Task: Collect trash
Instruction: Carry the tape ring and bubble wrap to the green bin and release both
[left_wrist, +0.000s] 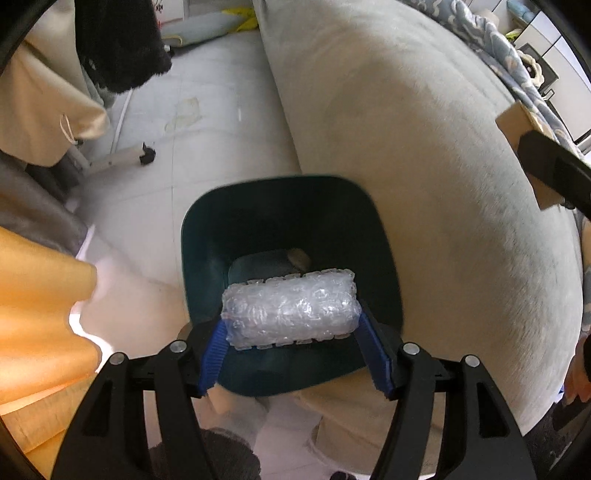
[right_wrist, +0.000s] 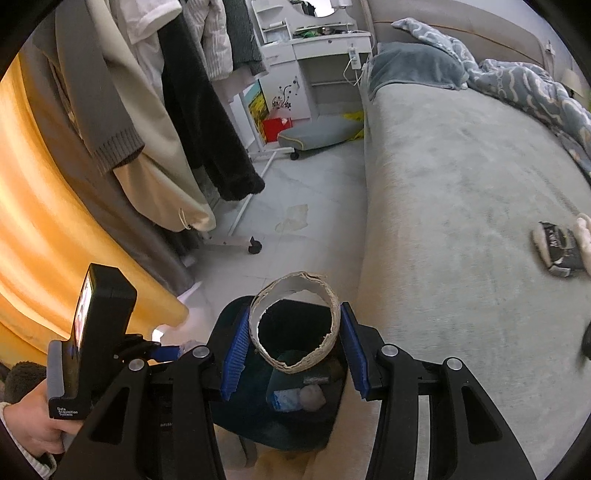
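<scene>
My left gripper (left_wrist: 291, 332) is shut on a roll of clear bubble wrap (left_wrist: 290, 308) and holds it over the open dark teal trash bin (left_wrist: 207, 236) on the floor beside the bed. My right gripper (right_wrist: 293, 345) is shut on a torn cardboard tape ring (right_wrist: 295, 321) and holds it above the same bin (right_wrist: 225, 321). Small trash pieces (right_wrist: 299, 397) lie at the bin's bottom. A black and white wrapper (right_wrist: 557, 247) lies on the bed at the right. The right gripper with its cardboard shows at the left wrist view's right edge (left_wrist: 546, 166).
The grey bed (left_wrist: 424, 155) fills the right side. A clothes rack with hanging coats (right_wrist: 166, 110) stands at the left on a wheeled base (right_wrist: 255, 245). An orange curtain (left_wrist: 37, 302) hangs at the left. A white desk (right_wrist: 325, 48) stands at the back.
</scene>
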